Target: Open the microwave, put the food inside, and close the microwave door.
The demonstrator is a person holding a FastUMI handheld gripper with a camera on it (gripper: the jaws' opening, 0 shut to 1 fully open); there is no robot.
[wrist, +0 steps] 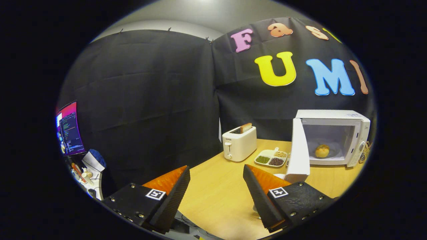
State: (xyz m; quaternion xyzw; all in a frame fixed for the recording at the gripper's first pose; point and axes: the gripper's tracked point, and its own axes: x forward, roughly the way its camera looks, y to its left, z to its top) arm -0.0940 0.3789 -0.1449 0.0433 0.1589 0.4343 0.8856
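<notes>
While inside the microwave [333,136], bun [322,151] well beyond the spread, empty tool [217,178].

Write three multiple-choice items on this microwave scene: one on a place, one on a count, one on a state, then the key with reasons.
1. Where is the bread roll?
A. inside the microwave
B. in the toaster
C. between the fingers

2. How many compartments of the divided dish hold food?
A. one
B. three
C. five

3. How does the microwave door stand?
A. shut
B. swung open
C. taken off

Key: 1 A, the roll sits in the cavity. 2 B, three fillings show beside the toaster. 3 B, the door stands out from the cavity, beyond the open, empty gripper.
</notes>
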